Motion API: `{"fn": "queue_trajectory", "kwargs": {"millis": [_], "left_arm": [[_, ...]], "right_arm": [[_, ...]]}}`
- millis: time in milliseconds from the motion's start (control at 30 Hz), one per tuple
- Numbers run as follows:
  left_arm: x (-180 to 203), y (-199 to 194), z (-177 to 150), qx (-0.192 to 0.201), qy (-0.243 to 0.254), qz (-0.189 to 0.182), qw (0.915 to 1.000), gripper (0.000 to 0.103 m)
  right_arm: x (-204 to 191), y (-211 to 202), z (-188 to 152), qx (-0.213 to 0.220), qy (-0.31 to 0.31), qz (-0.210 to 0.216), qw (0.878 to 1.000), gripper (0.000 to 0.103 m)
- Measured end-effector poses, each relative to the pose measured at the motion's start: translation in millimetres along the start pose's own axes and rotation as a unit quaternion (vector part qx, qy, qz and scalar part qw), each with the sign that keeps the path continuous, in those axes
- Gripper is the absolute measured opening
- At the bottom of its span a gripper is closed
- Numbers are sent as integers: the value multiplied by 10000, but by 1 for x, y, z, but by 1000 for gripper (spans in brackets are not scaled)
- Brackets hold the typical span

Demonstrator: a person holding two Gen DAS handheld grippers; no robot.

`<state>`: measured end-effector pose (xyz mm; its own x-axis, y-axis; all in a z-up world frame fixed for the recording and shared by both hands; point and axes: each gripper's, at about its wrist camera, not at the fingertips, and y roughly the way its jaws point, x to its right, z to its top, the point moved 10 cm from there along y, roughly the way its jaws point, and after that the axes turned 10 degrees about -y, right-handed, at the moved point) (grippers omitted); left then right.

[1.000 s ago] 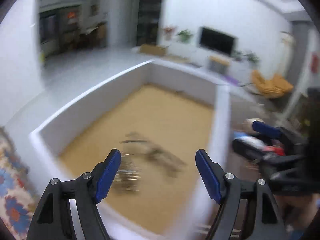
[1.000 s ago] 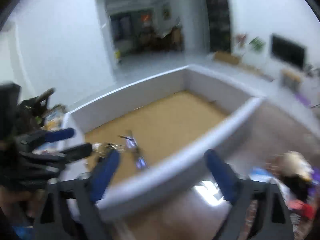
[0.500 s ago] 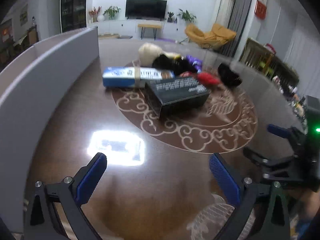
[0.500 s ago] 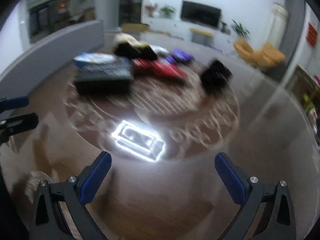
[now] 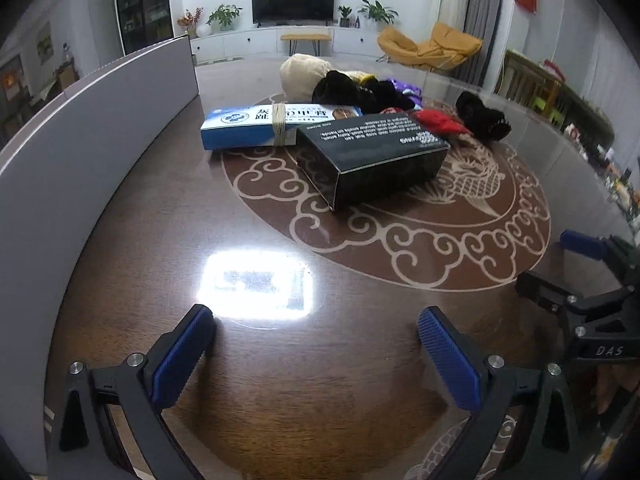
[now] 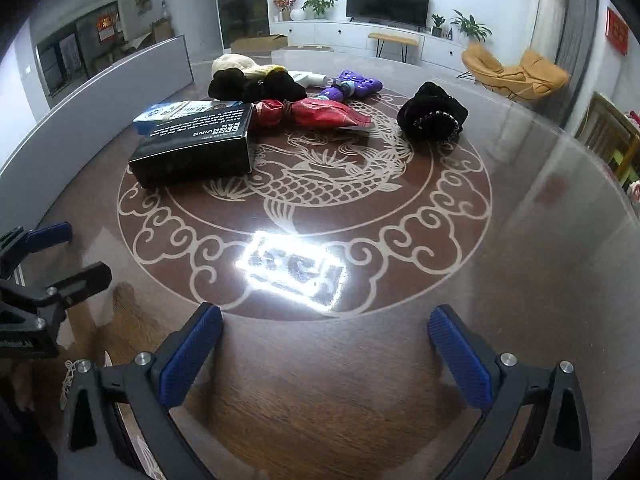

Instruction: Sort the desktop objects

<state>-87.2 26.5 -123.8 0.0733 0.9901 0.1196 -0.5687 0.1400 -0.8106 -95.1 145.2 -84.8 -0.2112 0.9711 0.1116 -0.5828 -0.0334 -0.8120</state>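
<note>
Presently on view: a round brown table (image 6: 520,240) with a pale fish-and-cloud inlay, bearing a cluster of loose items at its far side. Item: black box (image 6: 192,144) with white lettering, lying flat, nearest the grippers. Item: blue-and-white carton (image 5: 256,126) banded with a rubber band, touching the black box behind it. Item: red packet (image 6: 316,114), just right of the black box. Item: purple object (image 6: 352,86) beyond the red packet. Item: black pouch (image 6: 432,116), set apart to the right. Item: cream and black soft things (image 6: 248,76) heaped at the back. Grey bin wall (image 5: 80,152) along the table's left edge. Left gripper (image 5: 316,344): blue-padded jaws spread wide, holding nothing, low over bare tabletop. Right gripper (image 6: 326,344): likewise spread and holding nothing, well short of the items.
</note>
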Motion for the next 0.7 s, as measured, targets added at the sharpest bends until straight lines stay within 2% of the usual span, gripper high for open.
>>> {"fn": "queue_trajectory", "kwargs": {"millis": [67, 700], "left_arm": [[1, 1, -1, -24, 63, 77, 9999, 103], [-1, -2, -1, -19, 27, 13, 10000, 103]], "right_arm": [[0, 0, 0, 0, 1, 0, 10000, 103], [0, 0, 0, -1, 5, -3, 10000, 103]]}}
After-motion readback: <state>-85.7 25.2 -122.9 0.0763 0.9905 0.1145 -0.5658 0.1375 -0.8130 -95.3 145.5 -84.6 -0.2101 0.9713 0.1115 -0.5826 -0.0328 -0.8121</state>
